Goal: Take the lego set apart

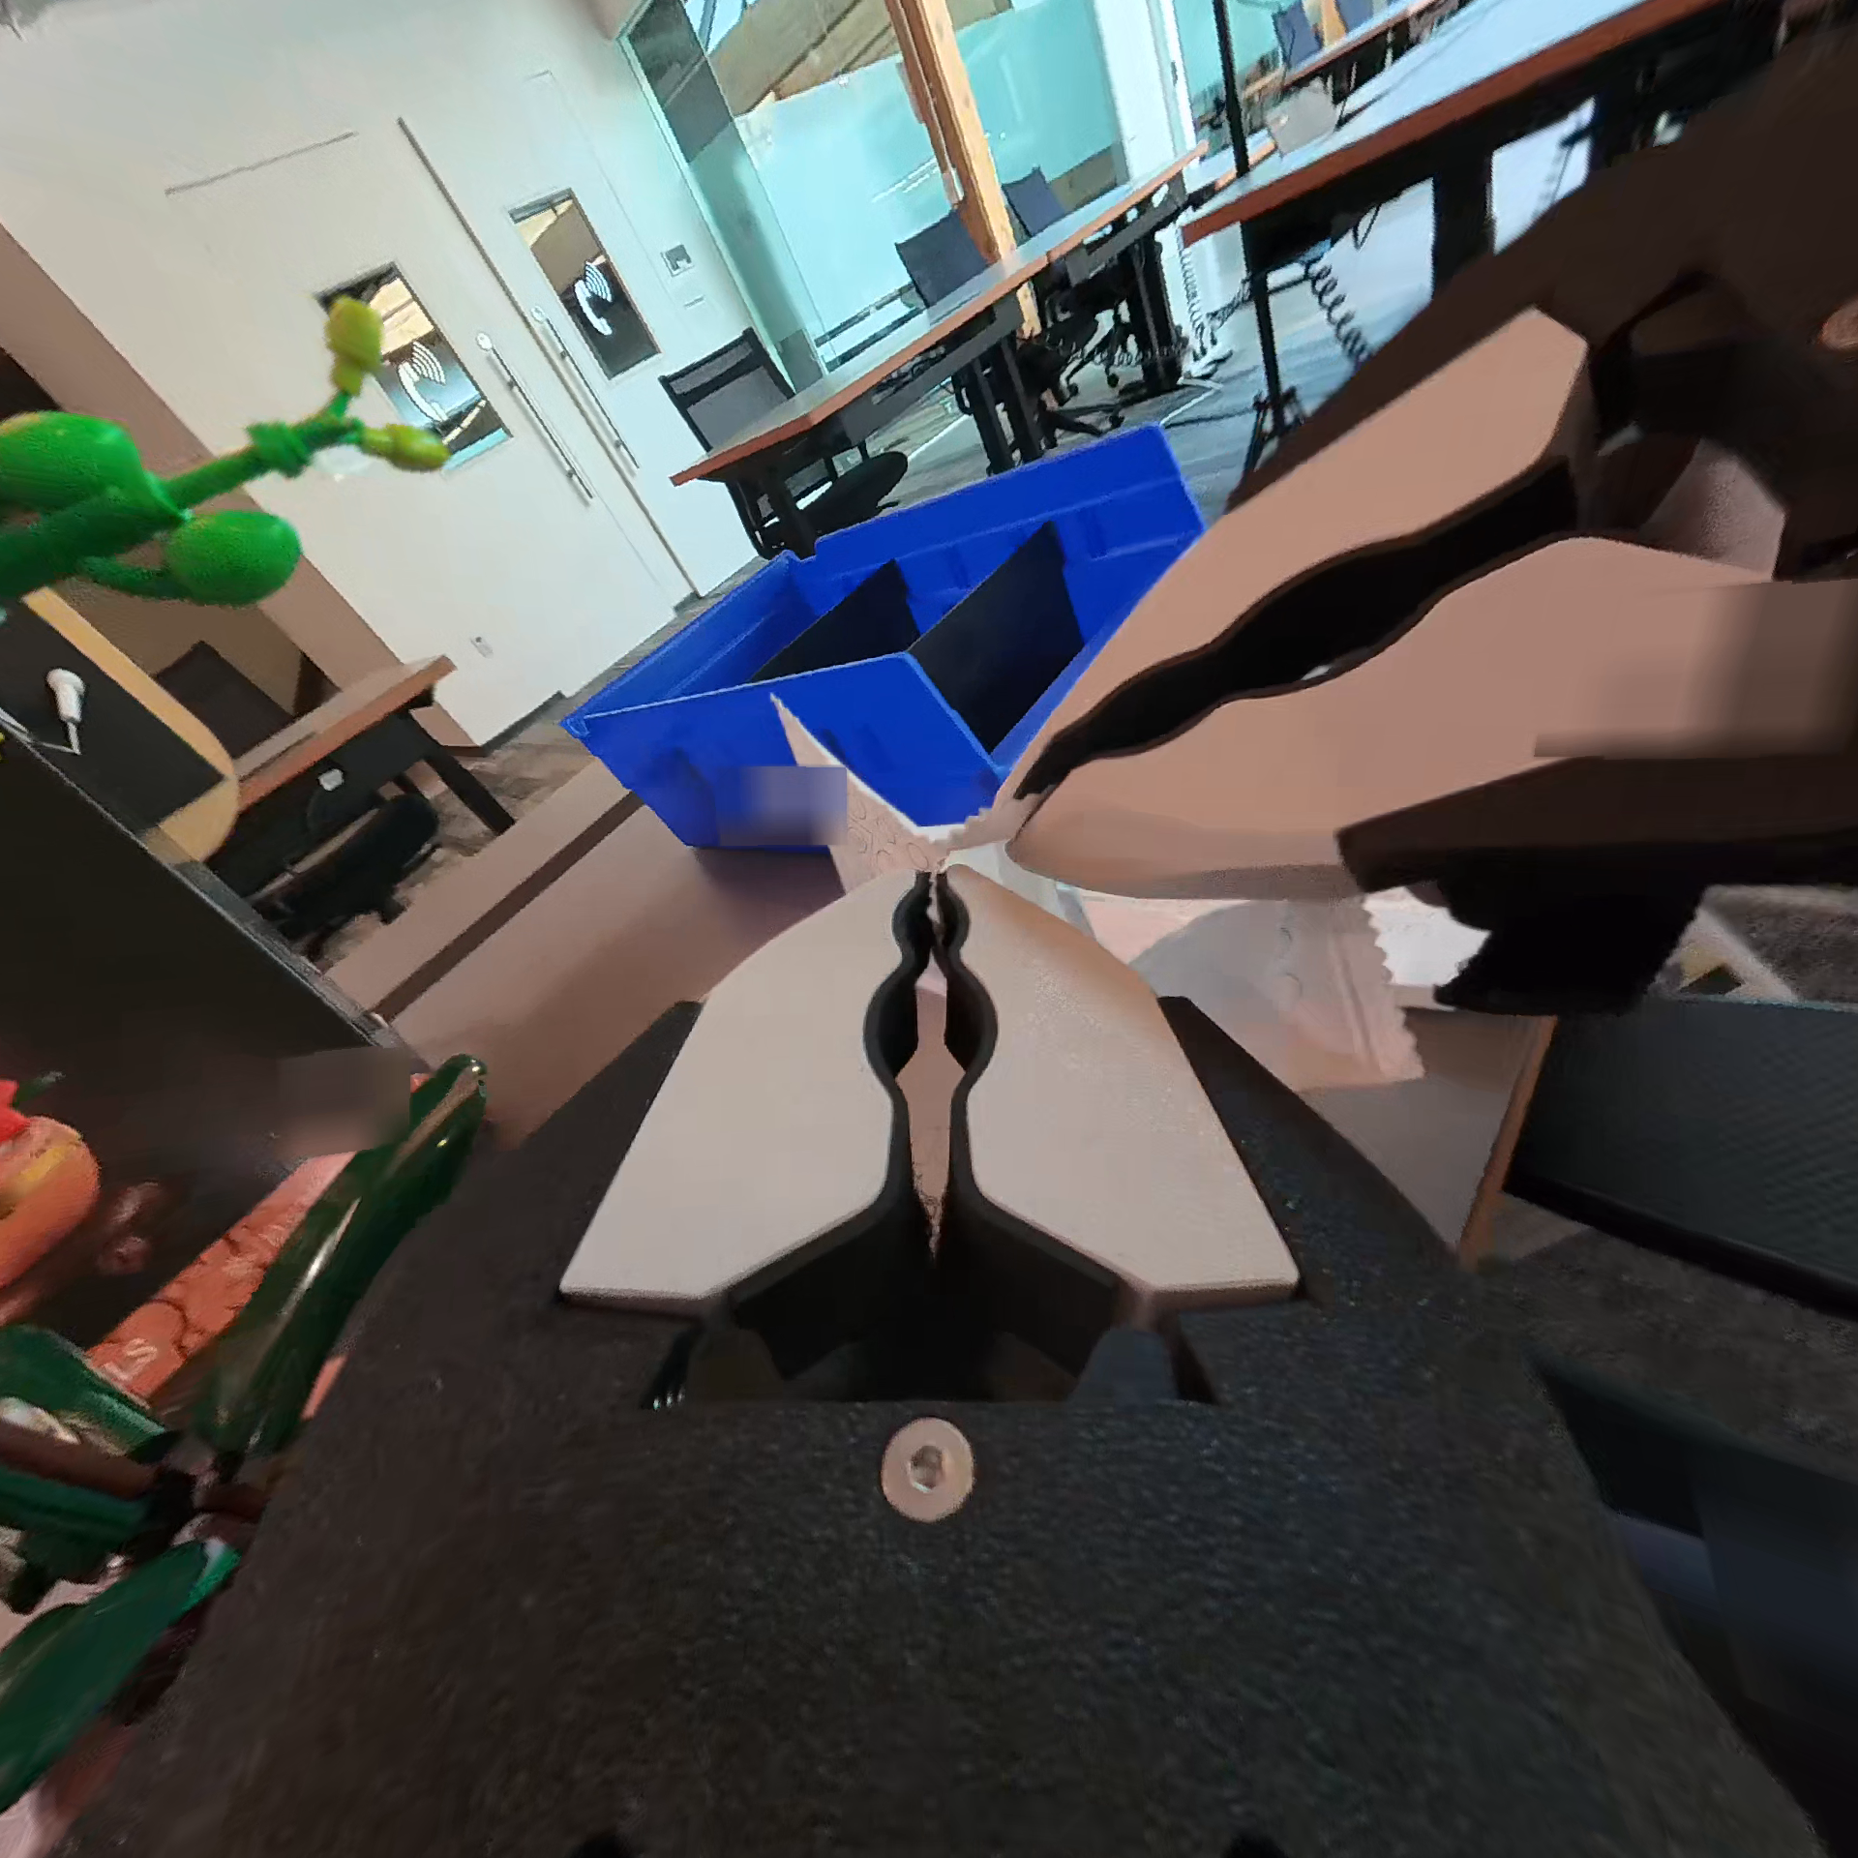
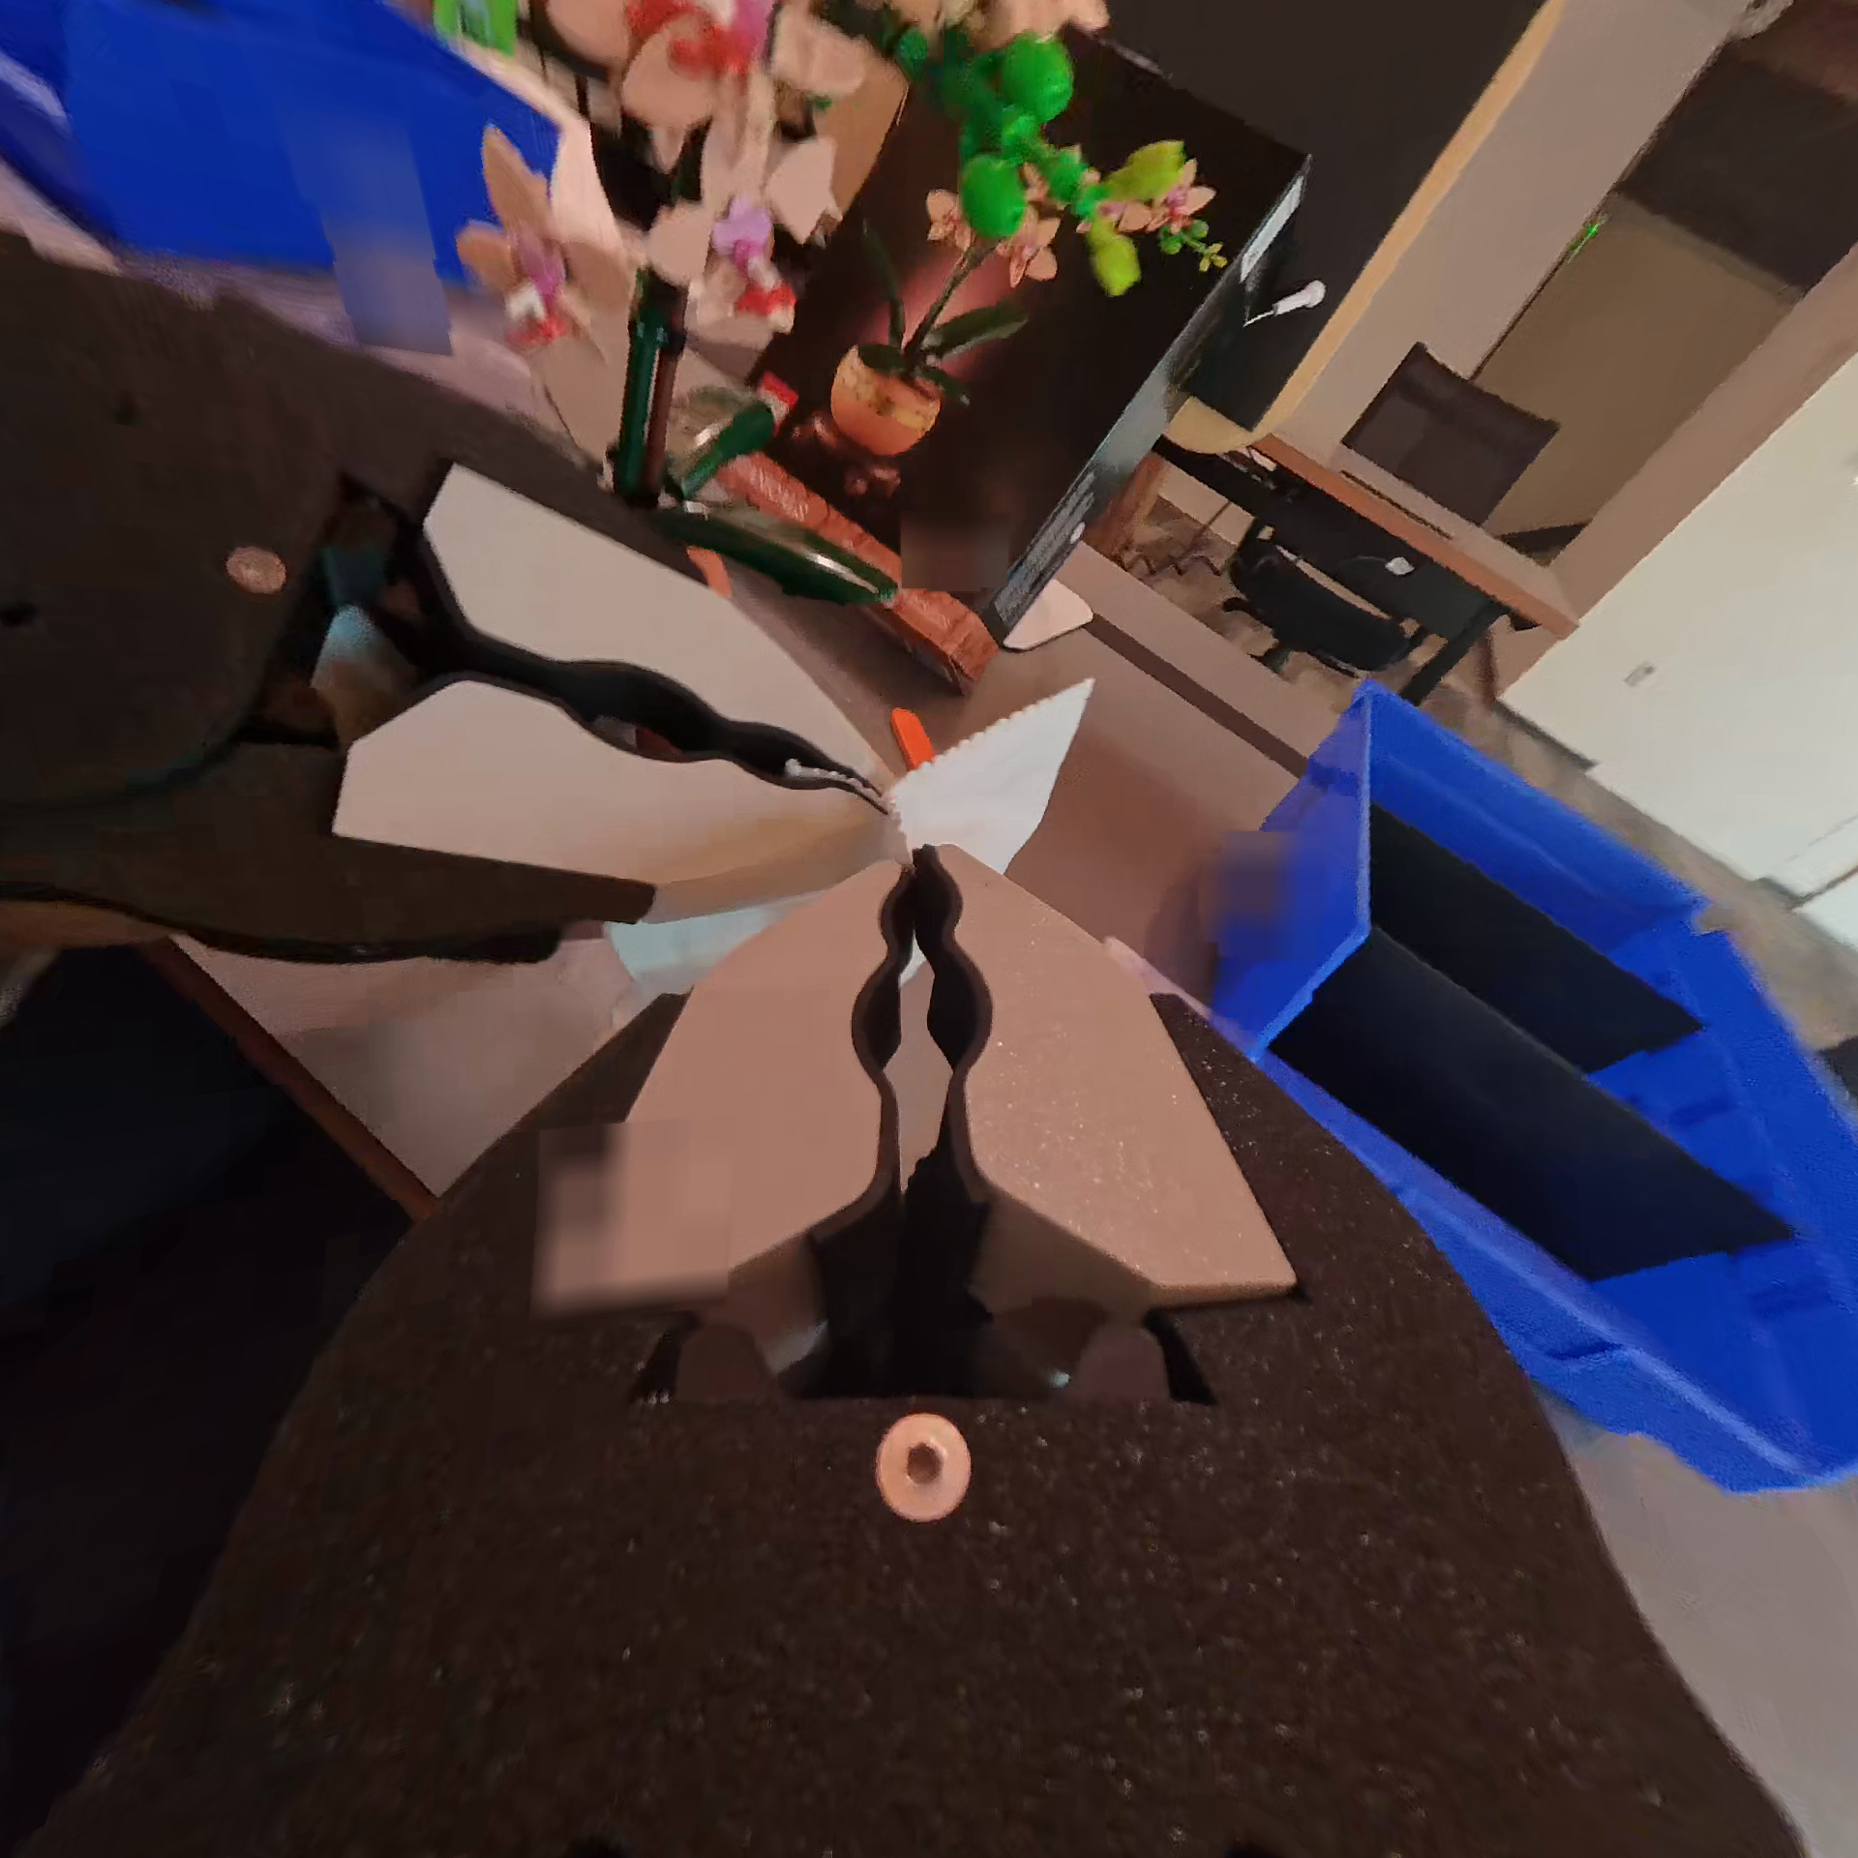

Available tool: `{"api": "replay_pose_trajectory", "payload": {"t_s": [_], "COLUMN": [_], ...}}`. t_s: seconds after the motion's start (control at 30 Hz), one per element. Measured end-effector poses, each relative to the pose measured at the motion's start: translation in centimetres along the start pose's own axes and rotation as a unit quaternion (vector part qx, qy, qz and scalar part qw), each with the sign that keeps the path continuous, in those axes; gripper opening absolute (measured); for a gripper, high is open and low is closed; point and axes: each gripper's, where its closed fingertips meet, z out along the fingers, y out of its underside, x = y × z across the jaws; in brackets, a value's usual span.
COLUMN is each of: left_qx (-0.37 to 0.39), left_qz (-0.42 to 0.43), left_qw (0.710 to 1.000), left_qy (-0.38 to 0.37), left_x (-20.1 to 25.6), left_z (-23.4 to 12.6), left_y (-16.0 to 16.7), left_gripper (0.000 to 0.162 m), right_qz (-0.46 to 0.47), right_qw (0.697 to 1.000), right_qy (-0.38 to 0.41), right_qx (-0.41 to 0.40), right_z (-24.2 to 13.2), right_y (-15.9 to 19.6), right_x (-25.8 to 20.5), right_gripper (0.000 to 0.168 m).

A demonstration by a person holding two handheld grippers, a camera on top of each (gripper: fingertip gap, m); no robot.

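Note:
A white bag with a zigzag edge (image 1: 873,816) is held above the table between both grippers. My left gripper (image 1: 930,887) is shut on its edge, and my right gripper (image 1: 1015,819) comes in from the right, shut on the same edge right beside it. In the right wrist view my right gripper (image 2: 918,863) pinches the bag (image 2: 990,779) and my left gripper (image 2: 873,794) grips it from the left. The lego orchid (image 2: 704,201), with pale flowers, green buds and dark leaves, stands behind; its green stem (image 1: 151,483) shows at left.
A blue bin with black dividers (image 1: 905,724) stands on the table beyond the bag, at right in the right wrist view (image 2: 1508,1056). The set's dark box (image 2: 1015,352) stands behind the orchid. A small orange piece (image 2: 913,739) lies on the table. A second blue bin (image 2: 251,131) is far left.

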Motion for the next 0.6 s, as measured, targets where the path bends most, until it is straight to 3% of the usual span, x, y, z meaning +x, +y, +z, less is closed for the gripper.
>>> {"api": "replay_pose_trajectory", "payload": {"t_s": [0.27,0.4,0.47,0.6], "left_qx": [0.006,-0.012,-0.021,-0.024], "left_qz": [-0.085,-0.026,0.017,0.055], "left_qw": [0.996,1.000,1.000,0.998], "left_qy": [0.007,0.002,-0.016,-0.026], "left_x": [-1.2,-0.5,-0.4,0.0], "left_z": [-0.4,-0.1,0.0,0.1], "left_y": [0.0,0.6,0.6,0.2], "left_gripper": [0.000,0.000,0.000,0.000], "right_qz": [0.094,0.095,0.058,-0.015], "right_qw": [0.995,0.995,0.998,0.998], "right_qy": [-0.001,0.000,0.005,0.042], "right_qx": [0.038,0.014,-0.023,-0.034], "right_z": [-0.3,0.0,-0.1,-0.1], "right_y": [-0.1,0.6,0.8,-0.2], "right_x": [1.1,1.3,1.2,0.7], "right_gripper": [0.000,0.005,0.032,0.027]}}
